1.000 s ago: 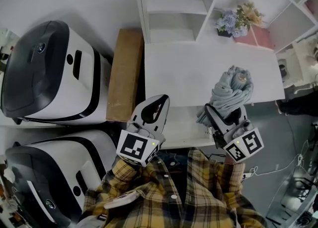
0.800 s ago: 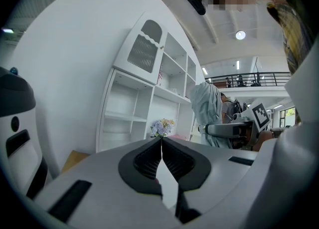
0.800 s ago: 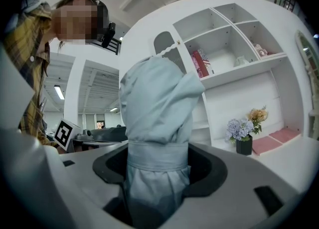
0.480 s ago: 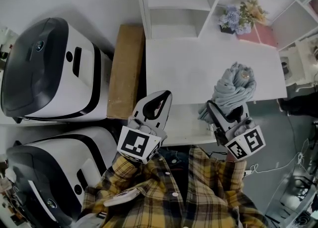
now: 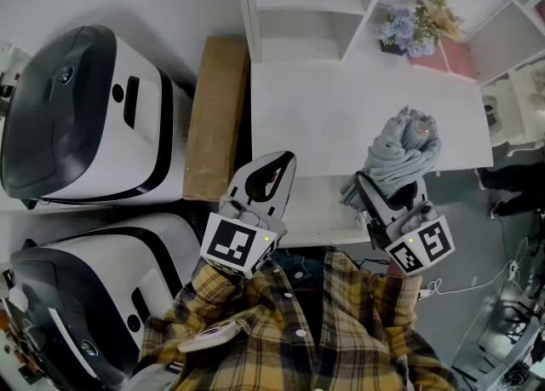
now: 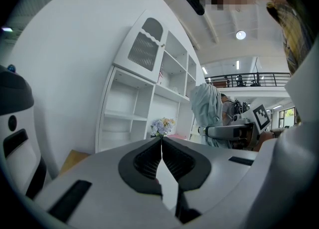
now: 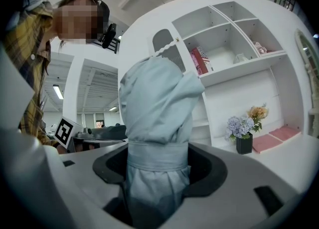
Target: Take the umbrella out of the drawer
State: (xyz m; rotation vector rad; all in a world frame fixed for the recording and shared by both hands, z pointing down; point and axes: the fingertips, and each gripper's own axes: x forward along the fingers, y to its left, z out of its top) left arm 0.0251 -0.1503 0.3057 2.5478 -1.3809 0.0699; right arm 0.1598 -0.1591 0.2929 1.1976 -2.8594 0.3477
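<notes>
Over desk [image 5: 324, 117], seemingly: right fingers [image 7: 209, 170] clamp umbrella [image 7: 154, 108].

A white desk [image 5: 341, 117] carries a white shelf unit [image 5: 298, 6] along its far edge. In the desk's far right corner stands a small dark vase of pale flowers [image 5: 400, 33], and just beside it a flat pink book [image 5: 451, 61] lies on the top. At the desk's near edge a white drawer [image 5: 328, 210] stands pulled out. A long brown box [image 5: 215, 117] lies against the desk's left side. Two white, black-topped machines [image 5: 81, 117] stand beyond the box. Grey floor [image 5: 477, 236] shows to the desk's right.
</notes>
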